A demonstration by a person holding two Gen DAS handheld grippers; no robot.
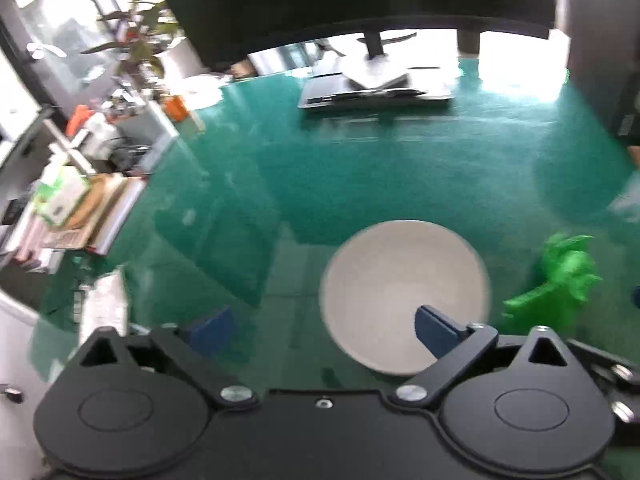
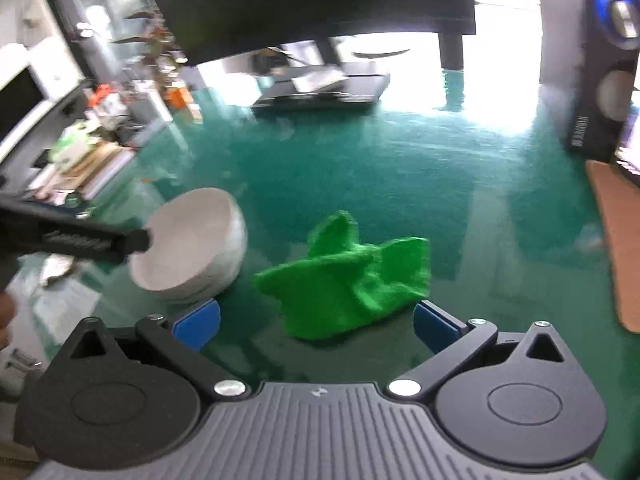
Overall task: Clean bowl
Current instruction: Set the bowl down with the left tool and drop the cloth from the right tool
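Note:
A white bowl (image 1: 404, 296) stands on the green table, just ahead of my left gripper (image 1: 324, 332). That gripper is open, and its right blue pad (image 1: 436, 330) hovers over the bowl's near rim without pressing it. A crumpled green cloth (image 1: 560, 276) lies to the right of the bowl. In the right wrist view the cloth (image 2: 348, 280) lies on the table between and just ahead of my right gripper (image 2: 316, 326), whose pads stand wide apart and off it. The bowl (image 2: 192, 240) is at the left there, partly behind the left gripper's black body (image 2: 80, 240).
A laptop with papers (image 1: 372, 88) sits at the back under a dark monitor. Stacked books and boxes (image 1: 80, 208) and a plant (image 1: 136, 40) crowd the left edge. A dark speaker box (image 2: 600, 80) and a brown mat (image 2: 616, 240) are on the right.

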